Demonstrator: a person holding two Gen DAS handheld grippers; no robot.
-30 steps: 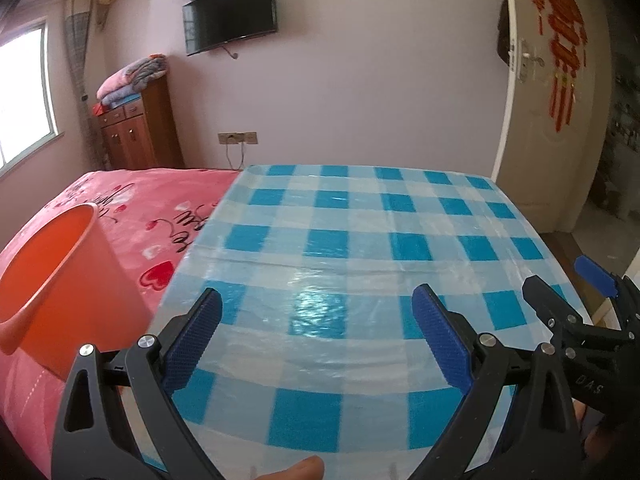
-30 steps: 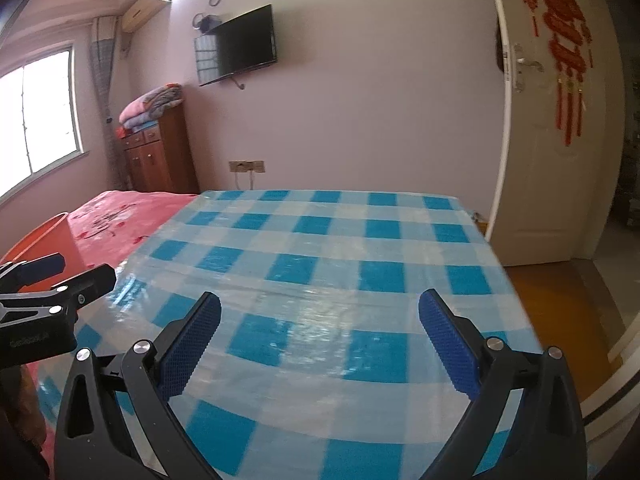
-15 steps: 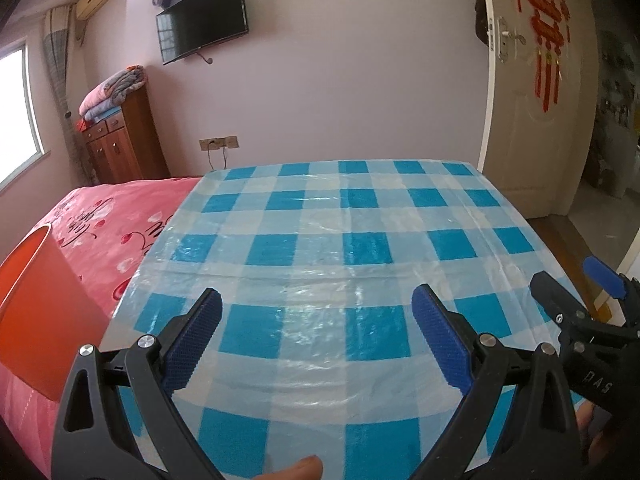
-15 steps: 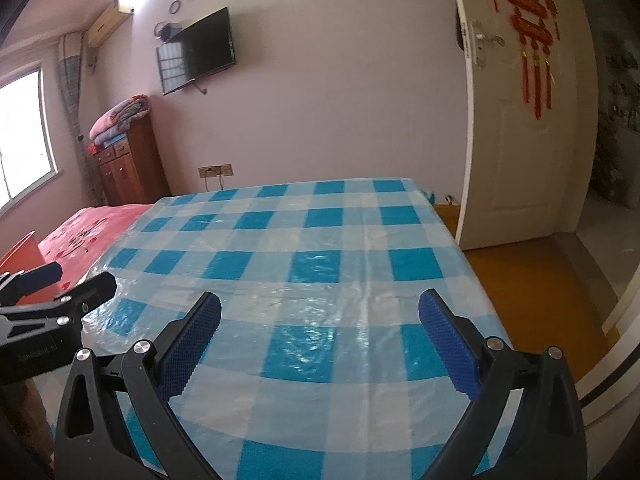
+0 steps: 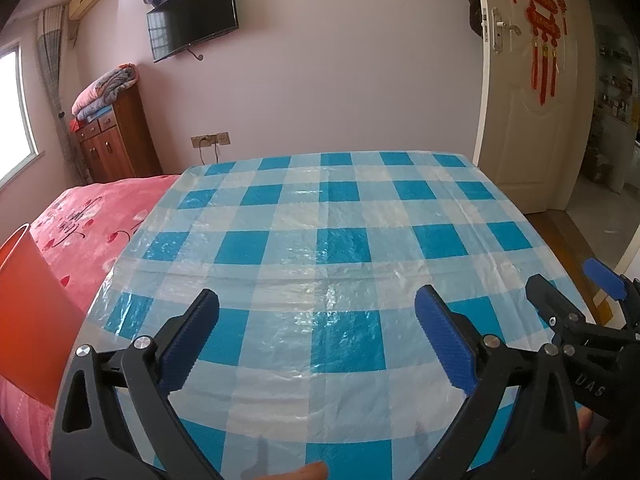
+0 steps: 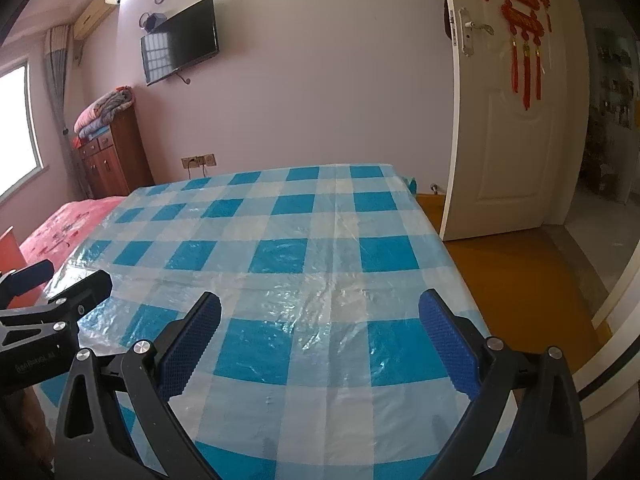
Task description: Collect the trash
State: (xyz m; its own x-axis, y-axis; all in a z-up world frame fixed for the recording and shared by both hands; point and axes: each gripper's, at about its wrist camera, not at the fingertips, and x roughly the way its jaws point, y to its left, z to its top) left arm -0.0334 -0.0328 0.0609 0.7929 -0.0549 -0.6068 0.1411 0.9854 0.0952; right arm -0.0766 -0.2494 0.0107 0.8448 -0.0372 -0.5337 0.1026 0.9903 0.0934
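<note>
A table under a blue-and-white checked plastic cloth (image 5: 332, 240) (image 6: 288, 256) fills both views; no loose trash shows on it. An orange plastic bin (image 5: 28, 312) stands at the table's left side, by the bed; a sliver of the bin (image 6: 9, 246) shows in the right wrist view. My left gripper (image 5: 318, 336) hangs open over the near edge of the cloth, holding nothing. My right gripper (image 6: 320, 340) is open too, over the table's near right part. Each gripper appears at the edge of the other's view.
A bed with a pink cover (image 5: 92, 220) lies left of the table. A white door (image 6: 508, 128) stands open at the right, with orange floor (image 6: 520, 288) beside the table. A wooden cabinet (image 5: 116, 140) and a wall TV (image 5: 192, 16) are at the back.
Both views have swung to the right: the orange bin has slid toward the left edge and the door and floor show more. Both grippers stayed open.
</note>
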